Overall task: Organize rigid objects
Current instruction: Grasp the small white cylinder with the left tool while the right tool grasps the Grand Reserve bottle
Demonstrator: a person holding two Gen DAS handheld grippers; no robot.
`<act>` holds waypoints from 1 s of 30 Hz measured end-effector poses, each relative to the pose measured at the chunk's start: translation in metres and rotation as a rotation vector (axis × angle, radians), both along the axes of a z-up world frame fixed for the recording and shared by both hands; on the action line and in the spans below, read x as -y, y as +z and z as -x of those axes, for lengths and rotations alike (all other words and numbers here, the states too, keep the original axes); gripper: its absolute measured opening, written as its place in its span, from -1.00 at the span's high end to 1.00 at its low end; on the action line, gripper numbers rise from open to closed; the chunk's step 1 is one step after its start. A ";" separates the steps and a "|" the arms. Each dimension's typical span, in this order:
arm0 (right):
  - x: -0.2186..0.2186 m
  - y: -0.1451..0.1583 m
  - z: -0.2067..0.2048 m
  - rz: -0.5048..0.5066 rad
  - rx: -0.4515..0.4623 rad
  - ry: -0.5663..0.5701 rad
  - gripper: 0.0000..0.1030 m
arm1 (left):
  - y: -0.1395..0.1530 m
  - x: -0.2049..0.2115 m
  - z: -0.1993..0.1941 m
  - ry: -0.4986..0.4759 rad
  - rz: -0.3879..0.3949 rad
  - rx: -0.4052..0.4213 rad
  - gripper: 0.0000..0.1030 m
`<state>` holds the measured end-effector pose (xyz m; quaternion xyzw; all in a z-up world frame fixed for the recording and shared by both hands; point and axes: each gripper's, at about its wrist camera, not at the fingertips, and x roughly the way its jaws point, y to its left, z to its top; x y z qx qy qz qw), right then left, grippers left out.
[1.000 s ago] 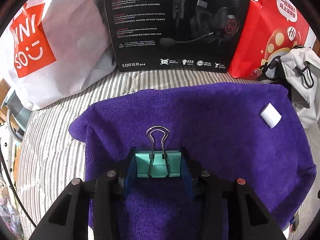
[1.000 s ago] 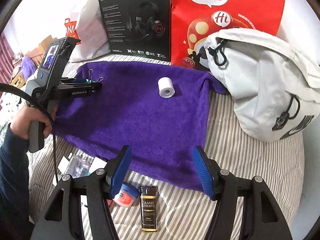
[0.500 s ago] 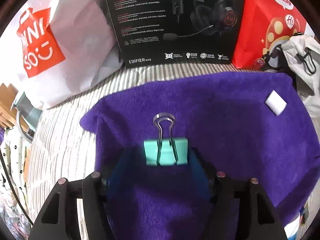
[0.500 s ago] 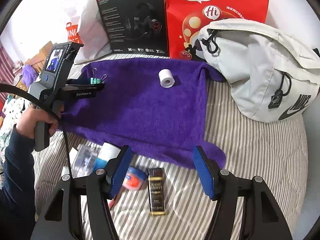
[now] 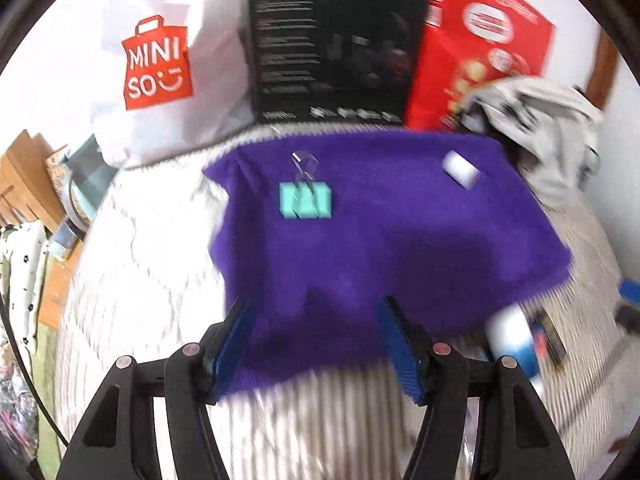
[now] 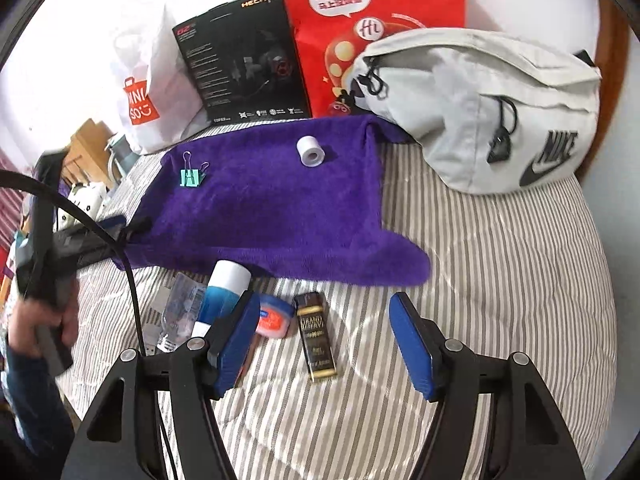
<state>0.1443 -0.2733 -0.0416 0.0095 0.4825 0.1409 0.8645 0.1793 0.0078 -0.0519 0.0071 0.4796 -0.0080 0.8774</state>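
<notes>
Your left tool (image 5: 314, 344) gapes empty at bottom centre, over the purple towel's (image 5: 400, 240) near edge. The teal clip (image 5: 306, 200) lies mid-frame, a white roll (image 5: 461, 170) at upper right.

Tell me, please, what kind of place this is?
Probably a bedroom at home: the things lie on a striped mattress covered partly by a purple towel, with shopping bags and a grey waist bag against the wall.

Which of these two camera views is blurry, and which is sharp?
Left wrist view: motion-smeared, the teal binder clip and white tape roll on the purple towel streak. Right wrist view: mostly sharp, only the hand at its left edge blurs.
</notes>
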 end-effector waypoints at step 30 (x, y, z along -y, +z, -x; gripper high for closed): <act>-0.009 -0.040 0.031 0.030 -0.067 0.016 -0.34 | -0.053 0.033 0.090 -0.089 -0.019 -0.067 0.00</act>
